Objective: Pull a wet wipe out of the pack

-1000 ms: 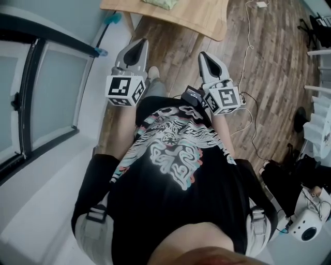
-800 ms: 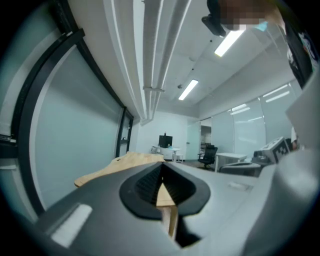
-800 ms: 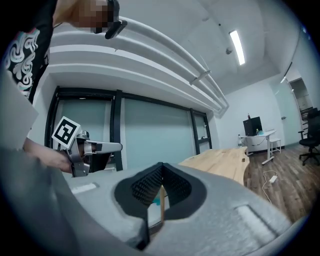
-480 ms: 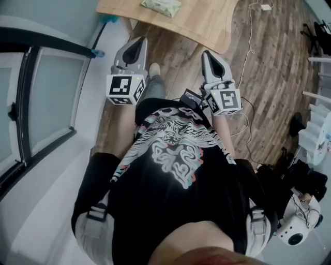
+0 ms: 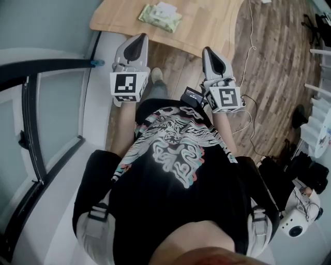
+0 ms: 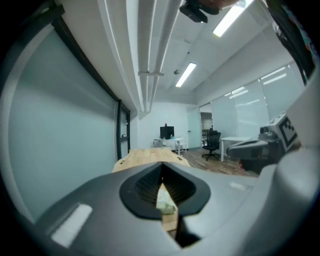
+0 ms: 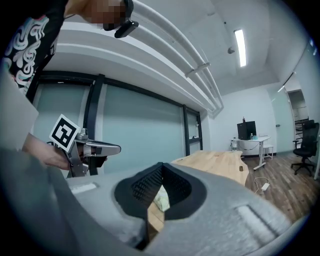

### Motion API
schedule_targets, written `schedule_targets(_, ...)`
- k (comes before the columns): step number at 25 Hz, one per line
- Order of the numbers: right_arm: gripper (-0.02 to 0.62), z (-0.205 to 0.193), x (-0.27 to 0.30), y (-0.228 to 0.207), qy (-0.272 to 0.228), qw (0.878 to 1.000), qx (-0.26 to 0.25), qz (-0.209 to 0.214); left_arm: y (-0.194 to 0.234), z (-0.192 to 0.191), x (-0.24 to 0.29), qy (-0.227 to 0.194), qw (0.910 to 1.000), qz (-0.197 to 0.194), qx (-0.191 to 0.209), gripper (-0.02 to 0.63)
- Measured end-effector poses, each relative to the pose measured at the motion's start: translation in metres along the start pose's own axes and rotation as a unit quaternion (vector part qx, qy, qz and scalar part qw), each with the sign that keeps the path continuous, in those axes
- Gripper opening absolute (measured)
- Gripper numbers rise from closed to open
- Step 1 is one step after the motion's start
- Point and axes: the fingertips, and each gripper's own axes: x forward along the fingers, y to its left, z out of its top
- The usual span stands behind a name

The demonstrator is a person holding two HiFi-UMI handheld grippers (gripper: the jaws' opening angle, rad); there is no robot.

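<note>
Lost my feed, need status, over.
Left gripper shut, empty. Right gripper shut, empty. Pack on table ahead, untouched. Nothing in the way.

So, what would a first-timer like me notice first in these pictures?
Probably the two grey handheld tools, the left gripper and right gripper. Each carries a black-and-white marker cube, and they are held side by side in front of the person's black printed T-shirt, jaws shut and empty. Ahead of them, a pale green wet wipe pack lies on the light wooden table at the top of the head view.
</note>
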Motion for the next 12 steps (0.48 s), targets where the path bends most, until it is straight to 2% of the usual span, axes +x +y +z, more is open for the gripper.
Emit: schedule_targets(12,-0.001,-0.008,0.105,-0.011,0.035,0.999,0.007,-0.013,0.070,-0.014,0.076,0.016,0.9994,-0.030,-0.005,-0.012)
